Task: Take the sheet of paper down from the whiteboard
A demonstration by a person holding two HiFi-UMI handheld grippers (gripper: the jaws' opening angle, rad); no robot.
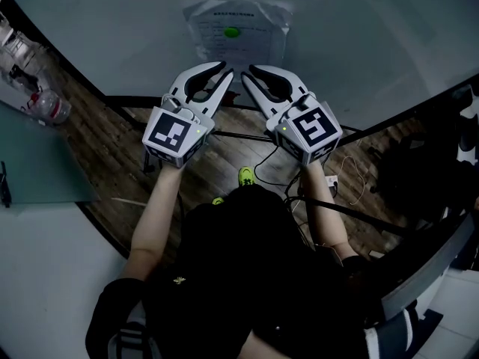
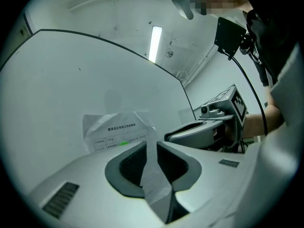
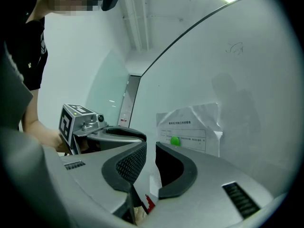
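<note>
The crumpled white printed sheet of paper [image 1: 238, 32] hangs on the pale whiteboard [image 1: 359, 36], pinned near its middle by a small round green magnet [image 1: 231, 31]. Just below its lower edge, on the near side, the left gripper [image 1: 224, 69] and the right gripper [image 1: 248, 73] stand side by side. Each has its jaws slightly parted, the pads pressing on nothing. The best move is probably for one gripper to pinch a lower corner by its free edge while the other pulls the magnet off. That way the sheet neither tears nor drops.
</note>
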